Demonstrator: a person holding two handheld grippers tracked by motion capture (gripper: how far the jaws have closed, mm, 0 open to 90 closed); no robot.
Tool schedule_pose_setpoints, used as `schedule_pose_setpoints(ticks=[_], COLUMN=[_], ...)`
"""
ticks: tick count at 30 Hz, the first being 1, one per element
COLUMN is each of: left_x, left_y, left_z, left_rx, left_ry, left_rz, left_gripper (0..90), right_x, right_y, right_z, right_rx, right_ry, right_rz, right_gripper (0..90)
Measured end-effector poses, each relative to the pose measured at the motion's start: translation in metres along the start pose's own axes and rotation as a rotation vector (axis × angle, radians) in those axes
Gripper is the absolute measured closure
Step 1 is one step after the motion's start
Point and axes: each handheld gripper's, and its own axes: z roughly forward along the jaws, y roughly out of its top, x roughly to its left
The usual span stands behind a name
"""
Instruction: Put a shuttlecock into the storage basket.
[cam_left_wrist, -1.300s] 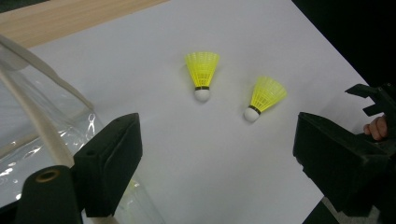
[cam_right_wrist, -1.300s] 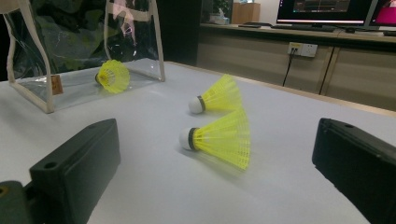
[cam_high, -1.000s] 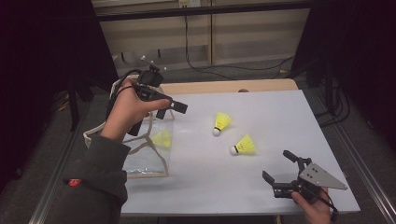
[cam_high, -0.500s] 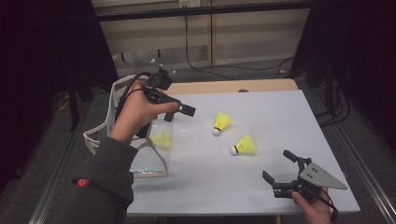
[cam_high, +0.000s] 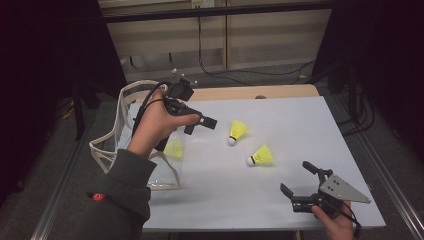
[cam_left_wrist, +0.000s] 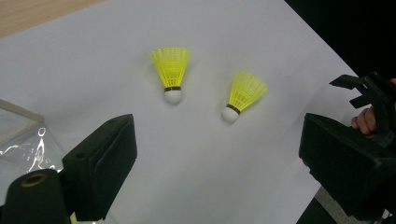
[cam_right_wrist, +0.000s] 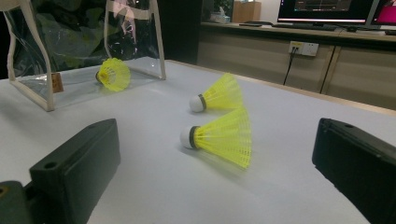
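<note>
L claw (cam_high: 200, 125) open, near shuttlecock (cam_high: 238, 132) cork toward person.

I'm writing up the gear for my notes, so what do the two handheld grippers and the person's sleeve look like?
Both grippers are black with two blocky black jaws. The left gripper trails a black cable and carries small white marker balls on top. The right gripper bears a grey three-cornered plate with small holes. The left arm wears a dark grey sleeve with a small red mark.
</note>
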Motion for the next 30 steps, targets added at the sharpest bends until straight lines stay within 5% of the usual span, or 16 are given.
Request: schedule_pose_setpoints(ticks=[30], left_x=[-0.01], left_y=[-0.01], left_z=[0.032], left_rx=[-0.008], left_ry=[-0.053], left_rz=[0.009], left_gripper=[6.5], right_x=[-0.001], right_y=[0.0], right_z=[-0.001], right_rx=[-0.003], right_ry=[-0.002], right_rz=[-0.008], right_gripper=[1.0])
